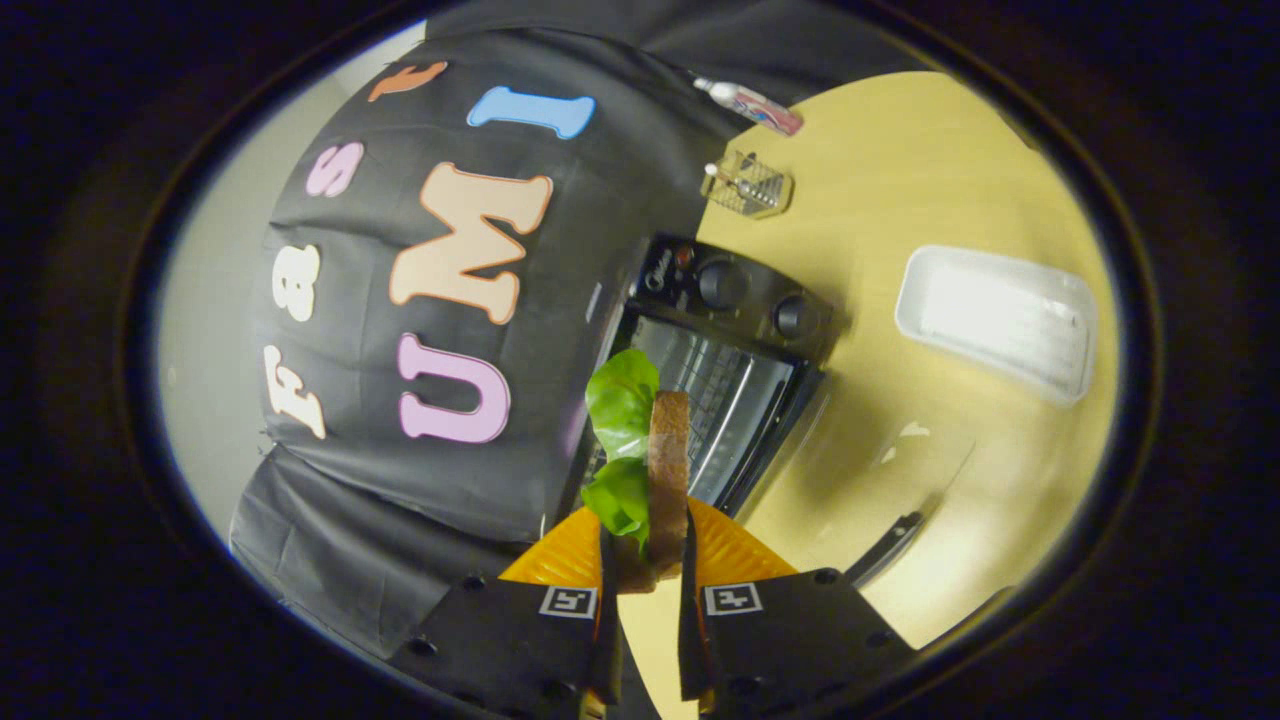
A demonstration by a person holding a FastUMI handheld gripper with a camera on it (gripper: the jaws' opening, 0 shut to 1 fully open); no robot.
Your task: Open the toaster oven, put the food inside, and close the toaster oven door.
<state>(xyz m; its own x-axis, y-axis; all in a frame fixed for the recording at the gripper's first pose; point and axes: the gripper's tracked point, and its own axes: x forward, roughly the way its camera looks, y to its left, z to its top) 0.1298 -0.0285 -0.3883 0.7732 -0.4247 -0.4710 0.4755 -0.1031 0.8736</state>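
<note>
I have the sandwich [668, 470] clamped between the gripper [645, 545] fingers, both pads pressing its sides; it stands on edge, a brown bread slice with two green lettuce leaves [622, 400] sticking out on one side. Its lower end is hidden between the fingers, so I cannot make out what else is in it.

The whole view is rolled, so the table looks tipped on its side. Just beyond the sandwich sits the toaster oven [725, 350], black, with its glass door [860, 470] swung open toward me and lying out over the table; the door is hard to read, mostly glare and a dark handle [885, 545] at its far edge. Inside the oven I see a wire rack [715, 390]. On the oven's control panel I count two round knobs [722, 284] and a small red light; the sandwich covers part of the opening.

Past the oven on the table side lies one white rectangular tray [1000, 320]. Behind the oven, near the cloth, are one small wire basket [750, 185] and one tube [750, 105], its print too small to read.

The surface is a pale yellow wooden table [930, 180]. A black cloth wall [400, 450] stands behind the oven, with a light plain wall beyond it.
</note>
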